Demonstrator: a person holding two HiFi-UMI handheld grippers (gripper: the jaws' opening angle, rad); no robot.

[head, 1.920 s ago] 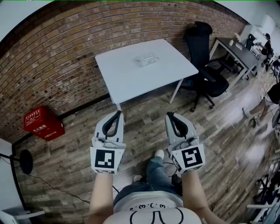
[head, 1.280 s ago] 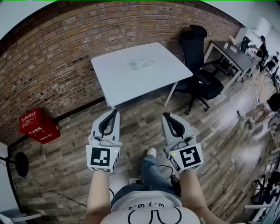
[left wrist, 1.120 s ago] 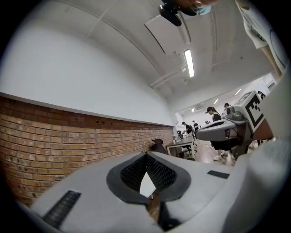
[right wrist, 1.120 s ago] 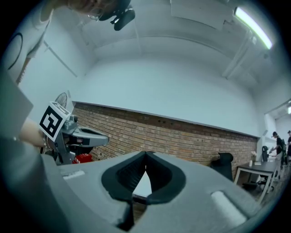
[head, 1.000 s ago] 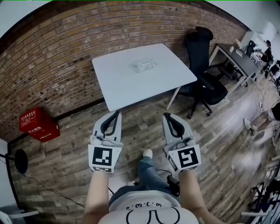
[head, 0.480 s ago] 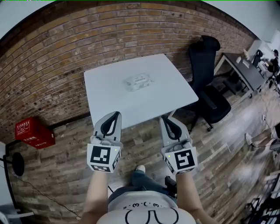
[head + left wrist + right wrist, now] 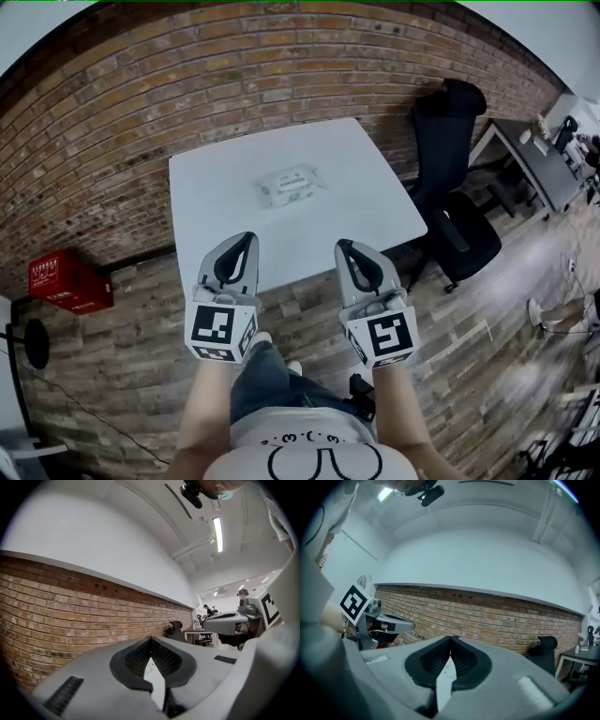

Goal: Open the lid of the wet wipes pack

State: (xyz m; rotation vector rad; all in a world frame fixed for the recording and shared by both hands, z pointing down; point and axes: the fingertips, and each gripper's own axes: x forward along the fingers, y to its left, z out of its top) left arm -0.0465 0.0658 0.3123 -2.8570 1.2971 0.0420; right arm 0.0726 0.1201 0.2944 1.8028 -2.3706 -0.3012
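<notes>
At the near edge of the white table, both grippers are staying shut and empty, with the pack untouched.

Left gripper and right gripper are pointing level with jaws pressed together, I'd guess because the wet wipes pack is lying well apart from them, toward the table's far middle. Head view is showing the pack plainly. The gripper views are only catching brick wall and a pale sliver of tabletop between closed tips.
</notes>
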